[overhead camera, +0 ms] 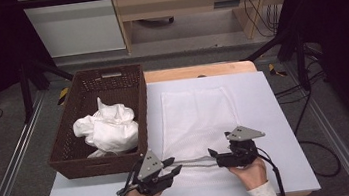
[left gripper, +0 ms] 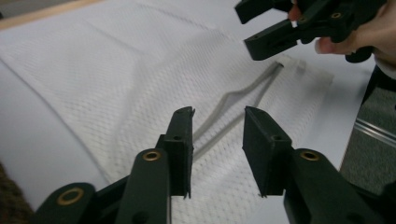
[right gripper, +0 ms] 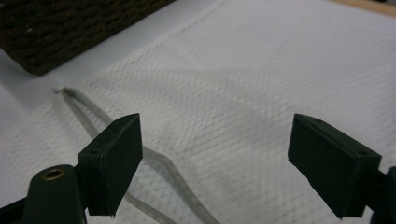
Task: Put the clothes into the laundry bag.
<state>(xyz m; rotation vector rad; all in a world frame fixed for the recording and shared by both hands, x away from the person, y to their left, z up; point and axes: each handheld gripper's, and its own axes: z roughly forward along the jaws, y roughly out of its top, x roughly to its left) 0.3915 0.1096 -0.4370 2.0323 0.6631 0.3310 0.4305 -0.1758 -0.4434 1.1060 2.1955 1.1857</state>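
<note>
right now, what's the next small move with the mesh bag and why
Probably lower the left gripper onto the grey zipper edge of the white mesh laundry bag and close on it: the edge gapes just beyond its open jaws, and the right gripper hovers open at the other end.

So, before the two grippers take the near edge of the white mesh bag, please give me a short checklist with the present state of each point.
1. White mesh laundry bag lies flat on the white table: ok.
2. Grey zipper opening along the bag's near edge is slightly parted: ok.
3. Left gripper is over the zipper, jaws apart, nothing pinched: ok.
4. Right gripper is wide open over the mesh: ok.
5. Brown woven basket holds crumpled white cloth, clear of the bag: ok.
6. Bag contents: cannot tell.
</note>
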